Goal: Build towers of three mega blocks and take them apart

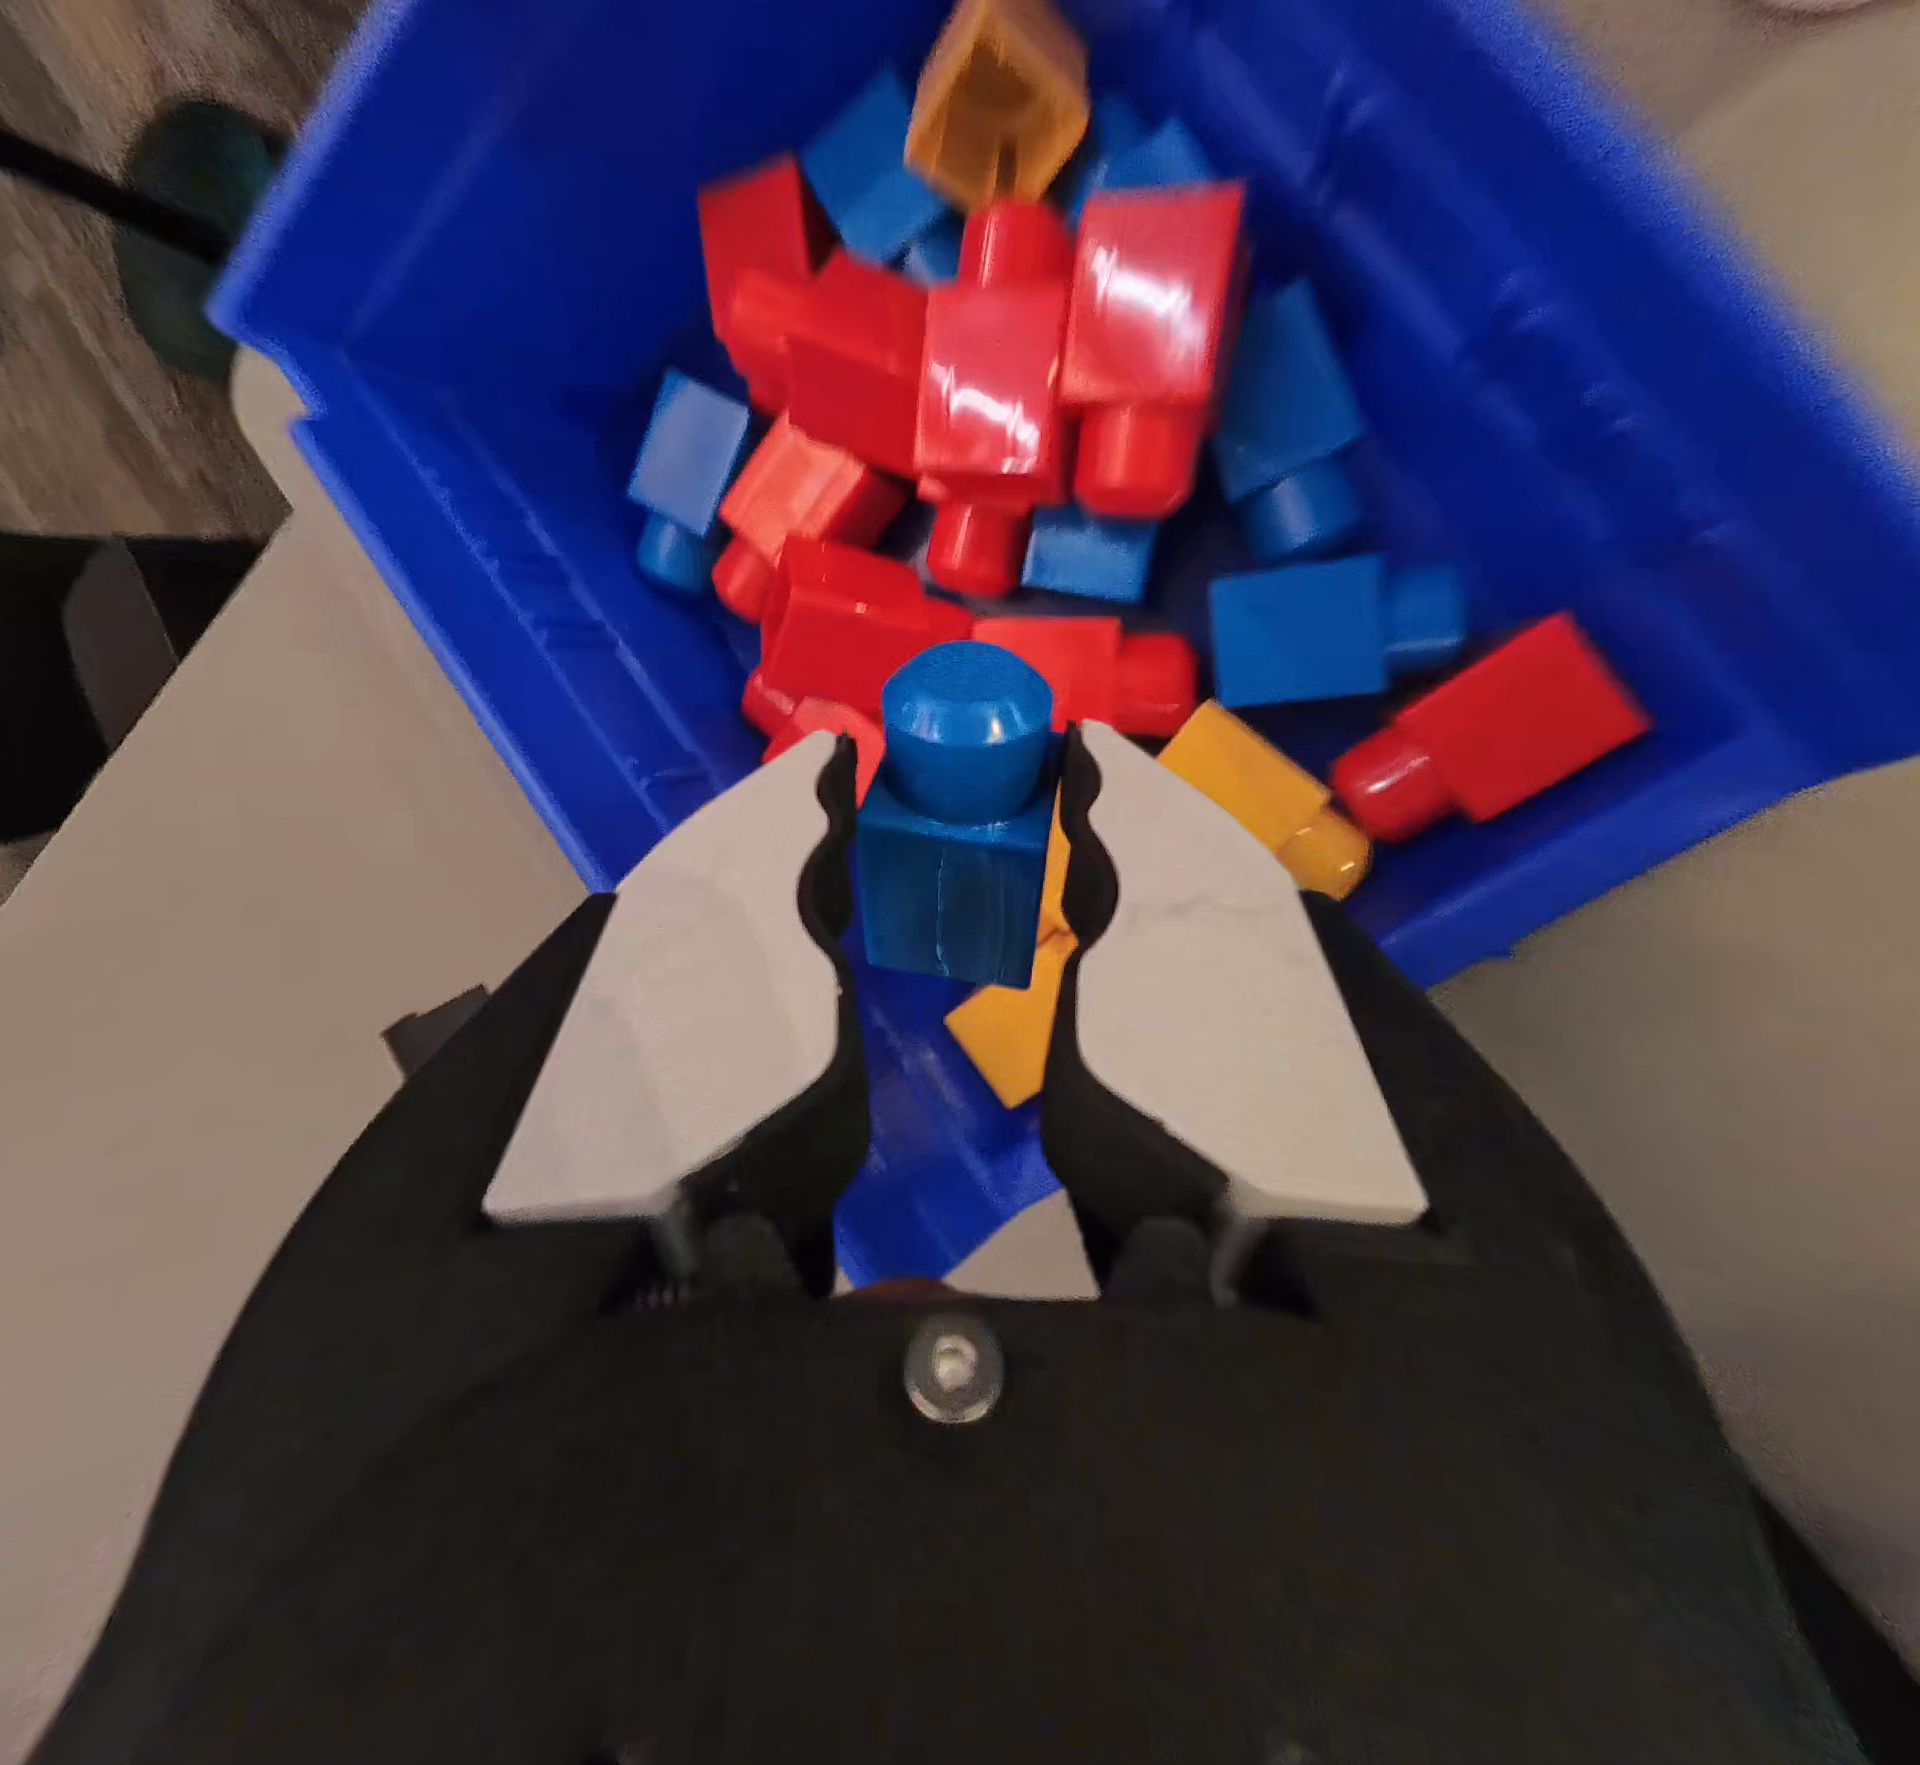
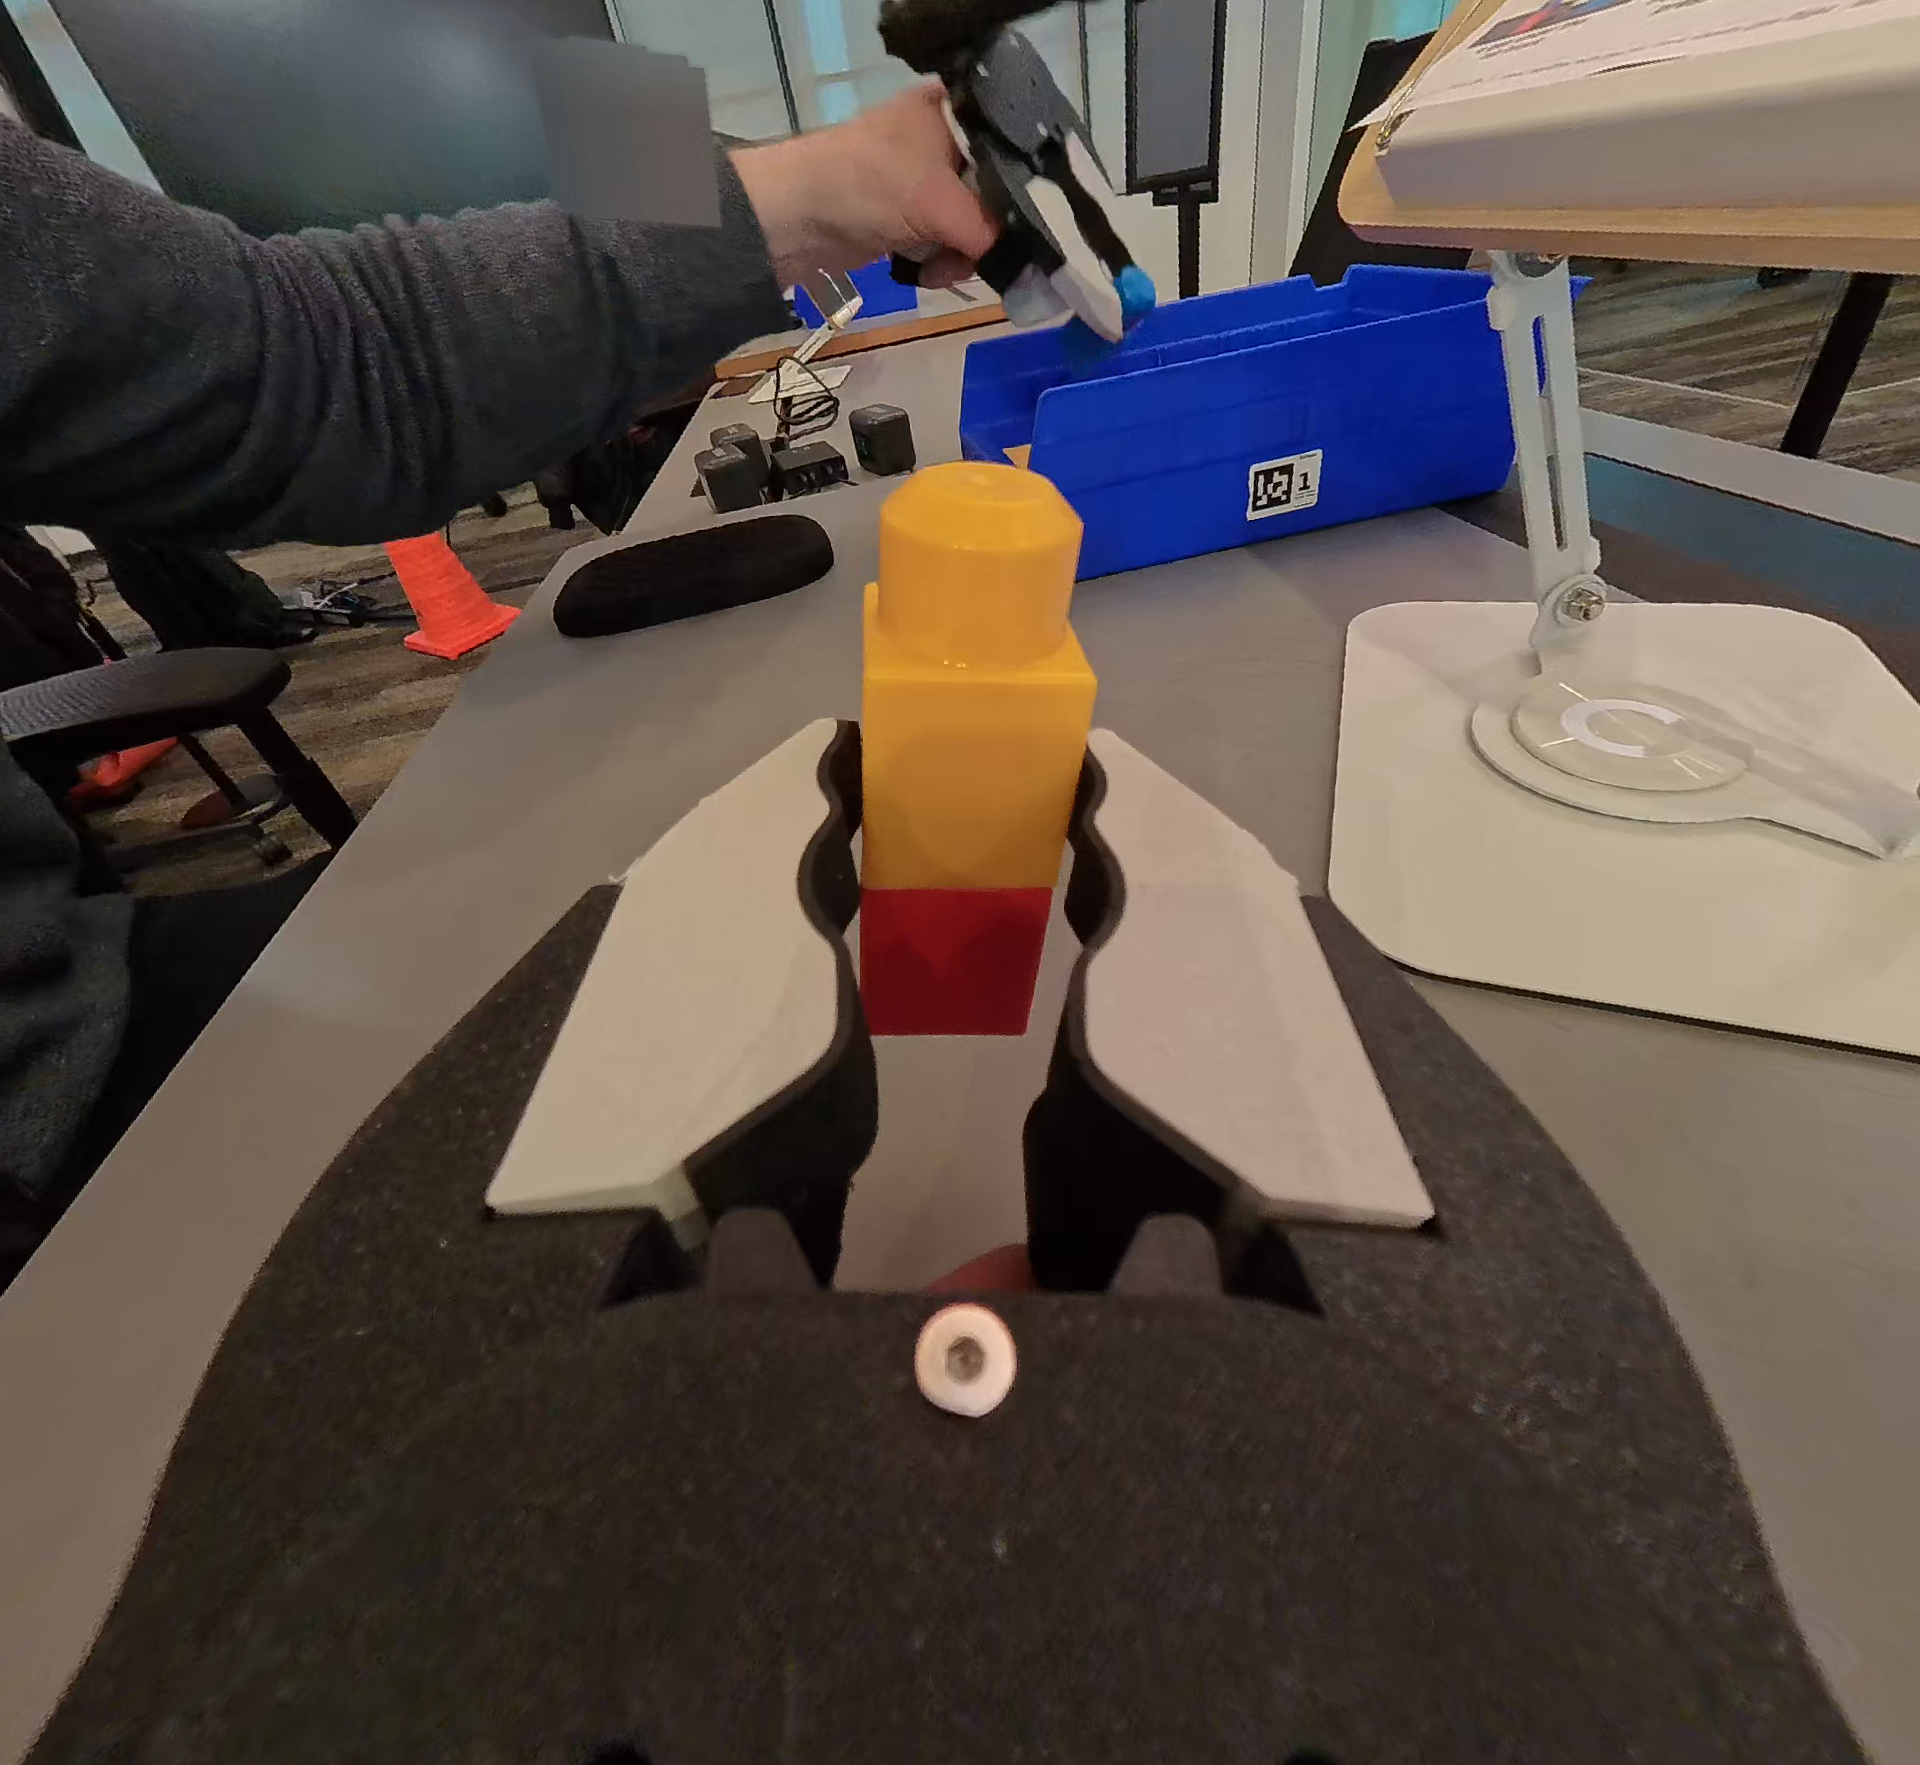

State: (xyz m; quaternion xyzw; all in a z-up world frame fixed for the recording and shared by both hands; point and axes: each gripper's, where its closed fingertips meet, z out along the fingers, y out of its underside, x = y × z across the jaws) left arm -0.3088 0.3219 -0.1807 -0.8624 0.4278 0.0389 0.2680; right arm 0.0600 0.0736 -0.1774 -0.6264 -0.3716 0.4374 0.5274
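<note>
We've got the left gripper pinching a blue block over the bin; right gripper clamps yellow-on-red stack on tabletop w/ stud up, so seat blue squarely, press straight down

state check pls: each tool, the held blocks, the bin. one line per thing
left tool: shut on blue block, above the bin
blue block: gripped, stud pointing away from the camera, clear of the pile
right tool: shut on yellow block
yellow block: upright, stacked on red block, stud bare
red block: under the yellow block, joined to it
blue bin: open top, holds loose red, blue and yellow blocks
</note>
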